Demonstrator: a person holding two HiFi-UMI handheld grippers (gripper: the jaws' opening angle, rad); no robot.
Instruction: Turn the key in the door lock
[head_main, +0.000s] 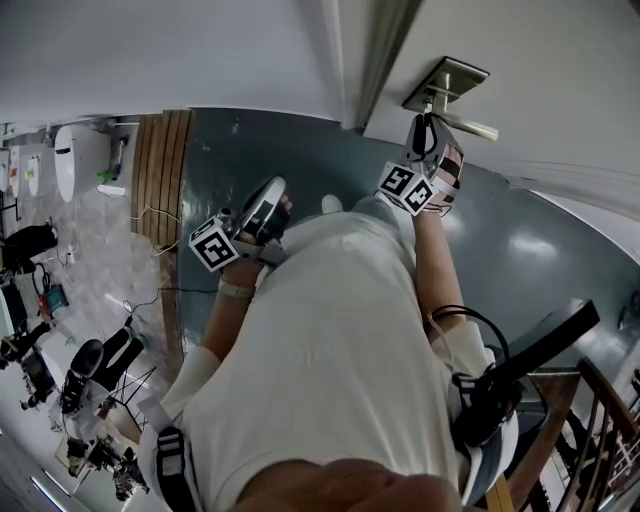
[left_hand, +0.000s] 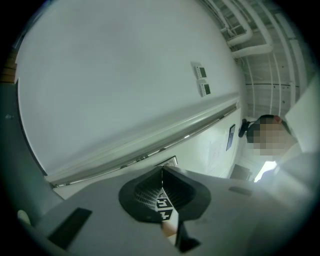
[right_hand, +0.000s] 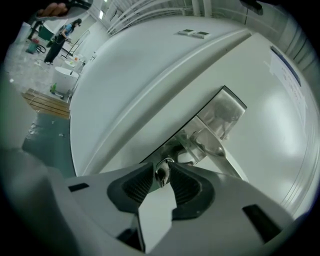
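The silver key (right_hand: 161, 175) sticks out of the lock below the metal lever handle (right_hand: 207, 145) on the white door. My right gripper (right_hand: 161, 172) is at the door with the key's head between its fingertips; the ribbed pads stand close on either side without clearly pressing it, so it is open. In the head view the right gripper (head_main: 425, 125) reaches up under the handle plate (head_main: 447, 85). My left gripper (head_main: 272, 200) hangs lower at the left, away from the lock. In the left gripper view its jaws (left_hand: 162, 172) meet in a line with nothing held, facing the white wall.
A dark green floor (head_main: 300, 160) lies below the door, with a wooden slatted panel (head_main: 160, 170) at its left edge. Equipment and cables (head_main: 60, 380) stand at the far left. A stair railing (head_main: 600, 420) is at the lower right. Wall switches (left_hand: 201, 80) show beside the door frame.
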